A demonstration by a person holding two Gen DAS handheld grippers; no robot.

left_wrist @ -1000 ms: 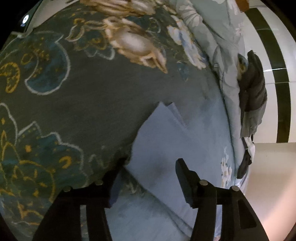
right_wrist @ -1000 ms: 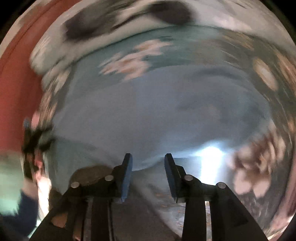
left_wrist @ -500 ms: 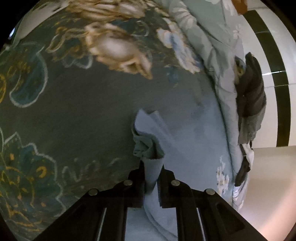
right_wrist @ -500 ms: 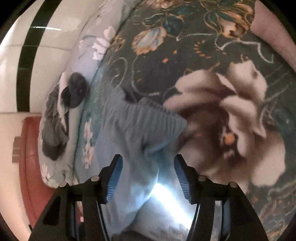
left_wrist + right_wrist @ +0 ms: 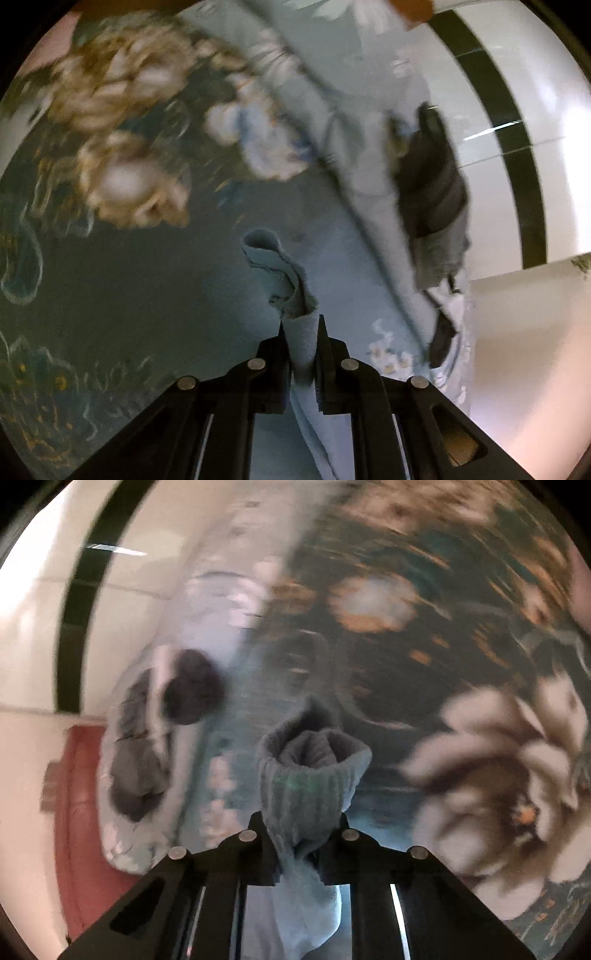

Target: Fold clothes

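Left wrist view, left to right: dark teal bedspread (image 5: pixel 122 273) printed with cream and gold blossoms, blurred; at centre, left gripper (image 5: pixel 301 325) clamped narrow on a bunched edge of pale blue garment (image 5: pixel 280 273), cloth standing up in a ruffled fold above the black fingers (image 5: pixel 325 354) and trailing down between them toward the lower edge of the frame. Further right, light blue flowered sheet (image 5: pixel 354 155) running along the edge of the bed, a heap of dark grey clothing (image 5: pixel 432 184) lying on it, then white wall with black stripe (image 5: pixel 517 147).

Right wrist view, left to right: white wall with black stripe (image 5: pixel 74 627), red surface (image 5: pixel 81 812) low at the left edge, light flowered sheet (image 5: pixel 207 602) carrying the dark grey clothing (image 5: pixel 140 768) and a round dark lump (image 5: pixel 192 692) just beside it. At centre, right gripper (image 5: pixel 301 823) with jaws closing, pressed on the ribbed cuff (image 5: pixel 303 779) of the pale blue garment; cuff puffed open above the fingertips, remaining fabric hanging pale below between the black arms. To the right, teal bedspread (image 5: pixel 424 664) with large cream flower (image 5: pixel 498 775), heavily smeared by motion.

No brand, label or legible writing anywhere in either view; blur too strong to settle finer print on the fabrics.
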